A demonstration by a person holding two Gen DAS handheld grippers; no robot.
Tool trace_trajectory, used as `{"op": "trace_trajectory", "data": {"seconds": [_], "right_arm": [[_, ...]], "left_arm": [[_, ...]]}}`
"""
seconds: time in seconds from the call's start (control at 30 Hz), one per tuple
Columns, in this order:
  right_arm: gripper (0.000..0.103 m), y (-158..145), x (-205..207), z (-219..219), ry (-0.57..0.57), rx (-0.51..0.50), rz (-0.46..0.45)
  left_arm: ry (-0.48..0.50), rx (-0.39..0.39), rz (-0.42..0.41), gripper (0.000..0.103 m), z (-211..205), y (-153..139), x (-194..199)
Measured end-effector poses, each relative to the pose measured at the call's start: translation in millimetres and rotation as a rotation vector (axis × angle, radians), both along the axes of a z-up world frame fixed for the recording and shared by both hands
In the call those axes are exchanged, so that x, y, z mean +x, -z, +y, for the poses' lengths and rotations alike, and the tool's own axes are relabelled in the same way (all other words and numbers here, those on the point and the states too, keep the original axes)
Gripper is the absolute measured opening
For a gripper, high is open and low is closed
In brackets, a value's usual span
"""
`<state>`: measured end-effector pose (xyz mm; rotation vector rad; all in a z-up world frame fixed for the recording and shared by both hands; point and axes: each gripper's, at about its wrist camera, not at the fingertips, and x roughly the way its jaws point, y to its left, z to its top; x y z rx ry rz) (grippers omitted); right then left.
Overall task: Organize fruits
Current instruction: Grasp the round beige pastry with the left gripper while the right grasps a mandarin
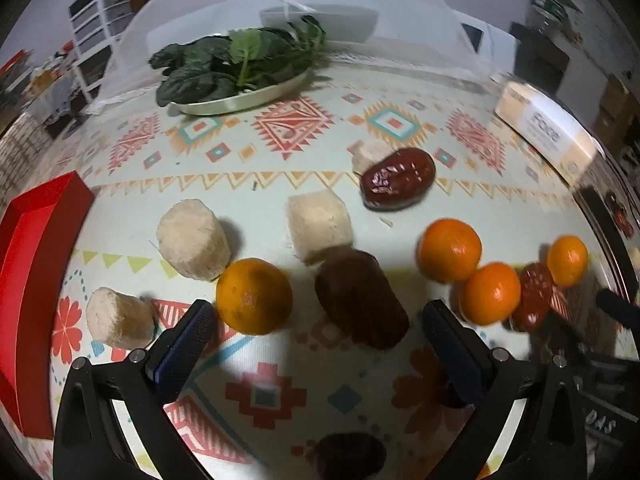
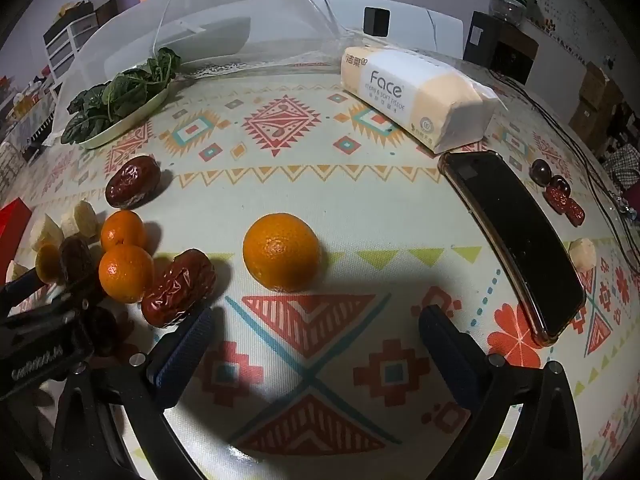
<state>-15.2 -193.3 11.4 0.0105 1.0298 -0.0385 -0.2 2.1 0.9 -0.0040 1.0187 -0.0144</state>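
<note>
Small round orange mandarins (image 1: 254,296), wrinkled dark-red dates (image 1: 398,179) and pale cut root chunks (image 1: 193,239) lie scattered mid-table on the patterned tablecloth (image 2: 280,152), the left gripper (image 1: 316,320) and right gripper (image 2: 316,328) both hovering wide and empty, a red box (image 1: 32,280) at the left edge.

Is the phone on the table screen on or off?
Off. The phone lies flat beside the tissue pack, and its screen is uniformly black with only faint glare, no lit content visible.

Orange mandarin (image 2: 281,252); red-brown date (image 2: 178,294); geometric-patterned tablecloth (image 2: 280,128).
</note>
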Motion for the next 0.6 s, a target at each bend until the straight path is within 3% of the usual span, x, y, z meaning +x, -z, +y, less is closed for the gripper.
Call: {"op": "trace_trajectory", "data": {"seconds": [0.03, 0.13, 0.2, 0.27, 0.4, 0.47, 0.6], "right_arm": [[0.103, 0, 0, 0, 0.001, -0.001, -0.001], [0.103, 0, -1, 0, 0.005, -0.005, -0.005], [0.102, -1, -2, 0, 0.004, -0.005, -0.007], [0.094, -7, -8, -2, 0.017, -0.022, -0.034], [0.094, -43, -40, 0, -0.004, 0.026, -0.156], [0.094, -58, -56, 12, -0.078, 0.069, -0.200], [0.089, -54, -74, 44, -0.248, 0.189, -0.164]], "left_arm": [[0.009, -0.024, 0.003, 0.102, 4, -2, -2], [0.027, -0.115, -0.019, 0.076, 19, -17, -12], [0.044, -0.126, -0.087, 0.076, 32, -33, -27], [0.049, -0.158, -0.156, 0.076, 51, -54, -39], [0.037, -0.147, -0.315, 0.082, 94, -88, -69], [0.010, -0.124, -0.291, 0.084, 116, -92, -74], [-0.062, -0.163, -0.158, 0.084, 149, -72, -70]]}}
